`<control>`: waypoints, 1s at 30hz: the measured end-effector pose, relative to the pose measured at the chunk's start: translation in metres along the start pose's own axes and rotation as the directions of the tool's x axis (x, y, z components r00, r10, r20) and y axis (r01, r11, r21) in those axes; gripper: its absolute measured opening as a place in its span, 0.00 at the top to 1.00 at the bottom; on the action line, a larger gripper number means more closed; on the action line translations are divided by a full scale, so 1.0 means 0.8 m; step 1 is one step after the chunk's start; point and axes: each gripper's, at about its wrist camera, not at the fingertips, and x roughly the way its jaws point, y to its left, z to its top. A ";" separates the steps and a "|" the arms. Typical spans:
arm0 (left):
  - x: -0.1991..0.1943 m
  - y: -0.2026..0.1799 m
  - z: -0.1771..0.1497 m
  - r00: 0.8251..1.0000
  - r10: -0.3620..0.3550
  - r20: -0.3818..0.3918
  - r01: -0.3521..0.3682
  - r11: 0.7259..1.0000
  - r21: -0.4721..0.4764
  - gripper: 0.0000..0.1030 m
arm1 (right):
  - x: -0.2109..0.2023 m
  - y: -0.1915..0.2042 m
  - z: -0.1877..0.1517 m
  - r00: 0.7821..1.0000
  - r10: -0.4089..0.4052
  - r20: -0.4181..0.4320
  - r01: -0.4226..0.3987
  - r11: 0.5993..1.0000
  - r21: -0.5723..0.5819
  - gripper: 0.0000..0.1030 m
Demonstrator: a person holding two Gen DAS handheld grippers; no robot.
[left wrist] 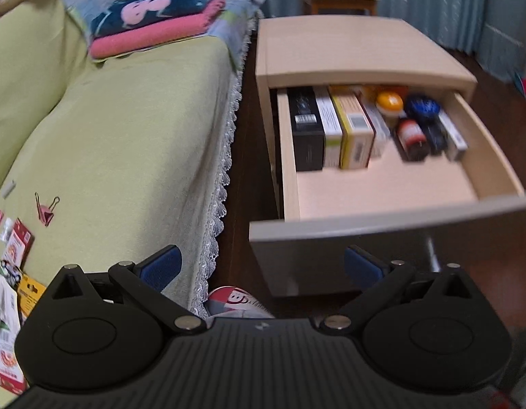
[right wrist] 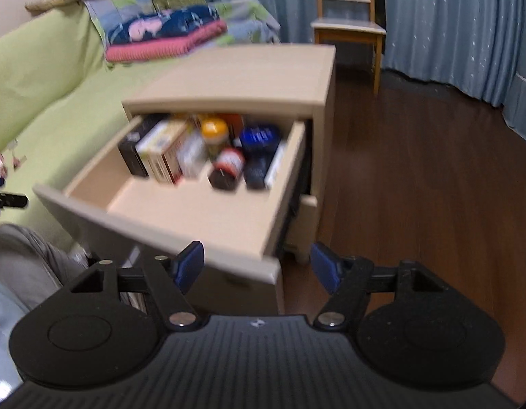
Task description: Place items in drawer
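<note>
While drawer (left wrist: 382,191) stands open | four boxes (left wrist: 334,129) upright | both tools apart: left (left wrist: 261,267), right (right wrist: 258,266)

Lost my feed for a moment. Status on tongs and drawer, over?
Left tongs open, empty. Right tongs open, empty. Drawer pulled out, boxes and bottles at the back, front floor bare. Nothing blocking it.
</note>
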 end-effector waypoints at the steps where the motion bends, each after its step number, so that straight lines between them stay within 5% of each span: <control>1: 0.003 -0.001 -0.002 1.000 -0.006 -0.004 0.006 1.000 0.009 0.01 | 0.004 0.002 -0.006 1.000 -0.004 -0.013 0.004 1.000 -0.017 0.36; 16: 0.057 -0.010 -0.010 0.998 -0.049 -0.033 0.051 0.996 0.068 0.04 | 0.049 0.016 -0.024 0.997 -0.007 -0.082 -0.001 0.995 -0.100 0.37; 21: 0.069 -0.015 -0.007 0.998 -0.052 -0.019 0.054 0.993 0.103 0.18 | 0.061 0.017 -0.023 0.995 -0.019 -0.096 0.009 0.995 -0.103 0.55; 30: 0.072 -0.028 -0.014 0.997 -0.072 0.027 0.066 0.980 0.190 0.27 | 0.067 0.017 -0.021 0.995 -0.036 -0.089 0.025 0.993 -0.119 0.59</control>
